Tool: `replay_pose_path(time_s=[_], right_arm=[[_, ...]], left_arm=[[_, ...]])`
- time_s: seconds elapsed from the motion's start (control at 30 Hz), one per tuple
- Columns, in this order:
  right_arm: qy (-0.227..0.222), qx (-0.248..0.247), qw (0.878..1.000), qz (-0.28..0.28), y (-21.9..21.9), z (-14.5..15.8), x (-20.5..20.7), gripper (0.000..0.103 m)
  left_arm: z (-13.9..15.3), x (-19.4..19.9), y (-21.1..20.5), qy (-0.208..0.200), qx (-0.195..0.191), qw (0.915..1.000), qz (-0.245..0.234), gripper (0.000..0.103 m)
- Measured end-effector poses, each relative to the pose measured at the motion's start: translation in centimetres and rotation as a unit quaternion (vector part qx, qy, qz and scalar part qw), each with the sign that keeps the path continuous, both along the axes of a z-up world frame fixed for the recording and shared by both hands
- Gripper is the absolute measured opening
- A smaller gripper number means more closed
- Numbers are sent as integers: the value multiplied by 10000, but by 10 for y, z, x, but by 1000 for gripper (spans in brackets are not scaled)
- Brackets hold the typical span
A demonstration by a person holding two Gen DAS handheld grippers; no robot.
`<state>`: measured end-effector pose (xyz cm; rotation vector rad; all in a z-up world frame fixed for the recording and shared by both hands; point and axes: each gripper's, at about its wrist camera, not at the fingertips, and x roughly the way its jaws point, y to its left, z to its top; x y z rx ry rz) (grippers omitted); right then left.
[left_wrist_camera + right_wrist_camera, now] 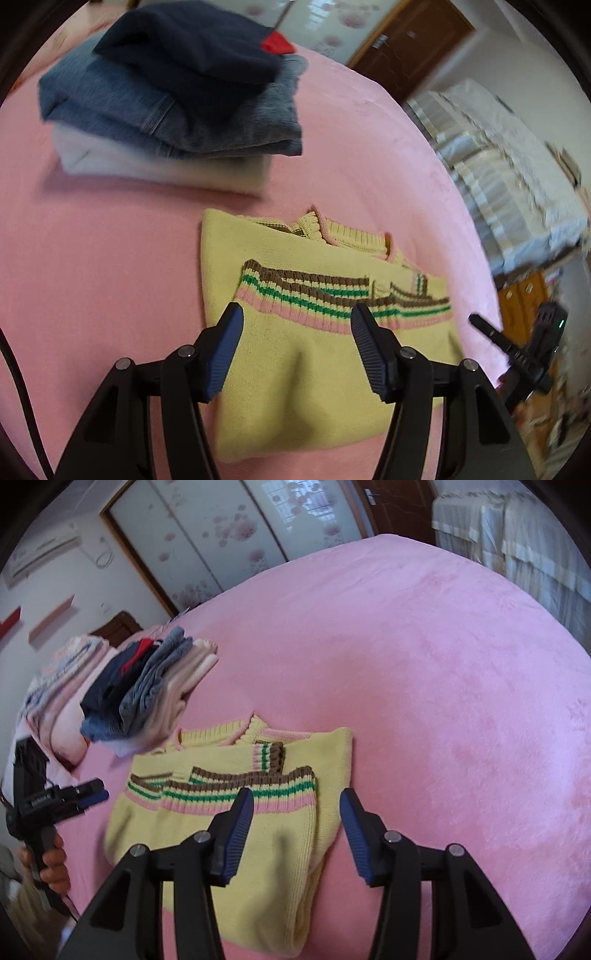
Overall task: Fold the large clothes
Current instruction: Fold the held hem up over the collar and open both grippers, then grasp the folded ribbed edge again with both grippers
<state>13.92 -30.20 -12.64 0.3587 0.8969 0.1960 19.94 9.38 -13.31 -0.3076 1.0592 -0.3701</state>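
Observation:
A yellow knit sweater (295, 354) with brown, green and pink striped cuffs lies folded on the pink bedspread (110, 280). It also shows in the right wrist view (236, 834). My left gripper (295, 317) is open and empty, just above the sweater's near half. My right gripper (297, 801) is open and empty, over the sweater's right edge. The right gripper shows at the right edge of the left wrist view (517, 347), and the left gripper at the left of the right wrist view (74, 797).
A stack of folded clothes (173, 107), navy on denim on white, stands behind the sweater and shows in the right wrist view (147, 690). More folded bedding (55, 686) lies by the headboard. The bedspread (443, 701) stretches right.

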Motion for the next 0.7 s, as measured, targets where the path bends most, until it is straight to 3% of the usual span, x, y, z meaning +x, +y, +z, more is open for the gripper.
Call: replay_pose_path(time_s=[0.1,0.33,0.63,0.7], right_arm=[[-80,-256,9992,288,12,-3,1,49],[-70,-573,9968,549,19,-12,5,49],[31,-742,9948,695,23,-20,20,49],[23,-828,9936,774,27,-21,23,49]], left_arm=[[-2,-2,-5,-311,537,9976,-321,59],[-13,5,-18,-515,1183,9881,-835,57],[-23,12,-27,-550,1469,9791,-1292,55],[-25,12,-30,-598,1548,9762,-1398,47]])
